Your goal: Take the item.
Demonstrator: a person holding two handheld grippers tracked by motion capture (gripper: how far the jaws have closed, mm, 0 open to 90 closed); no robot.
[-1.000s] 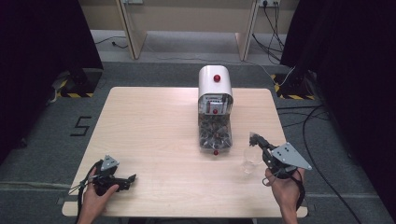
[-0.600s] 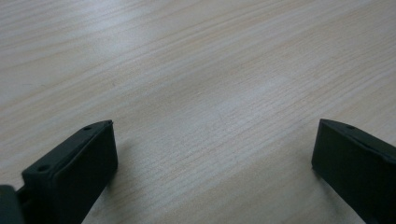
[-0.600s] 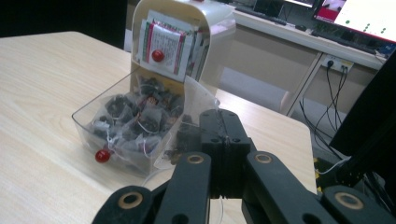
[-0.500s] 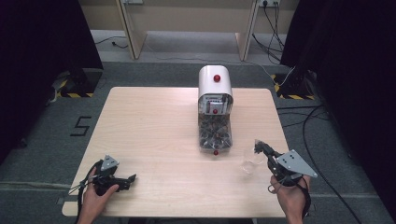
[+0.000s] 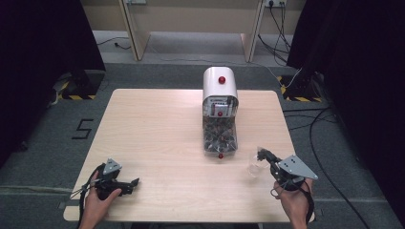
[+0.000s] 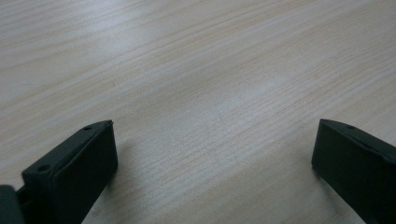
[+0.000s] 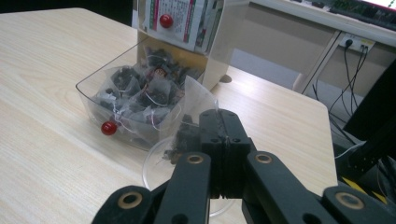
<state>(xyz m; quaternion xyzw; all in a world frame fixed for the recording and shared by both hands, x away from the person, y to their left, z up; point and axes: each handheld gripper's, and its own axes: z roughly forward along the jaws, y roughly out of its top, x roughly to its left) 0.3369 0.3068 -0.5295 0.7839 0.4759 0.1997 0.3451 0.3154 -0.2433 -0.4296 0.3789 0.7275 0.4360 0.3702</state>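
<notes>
A white tea-bag dispenser [image 5: 219, 88] stands at the table's middle back, its clear drawer [image 5: 219, 138] pulled out and full of pyramid tea bags. In front of the drawer, to its right, stands a clear cup [image 5: 254, 168]. My right gripper [image 5: 261, 153] hovers just over the cup. In the right gripper view it [image 7: 223, 119] is shut on a mesh tea bag [image 7: 189, 130], which hangs above the cup's rim [image 7: 156, 170]. My left gripper [image 5: 133, 182] rests low at the front left, and its jaws [image 6: 212, 140] stand wide apart over bare wood.
The light wooden table [image 5: 157, 124] has bare room left of the dispenser. A red knob [image 7: 109, 127] sticks out of the drawer's front. Cables and dark curtains lie beyond the table's right edge.
My right hand has sunk a little and drawn back toward the front edge, bringing the tea bag down toward the cup. The left hand has kept still.
</notes>
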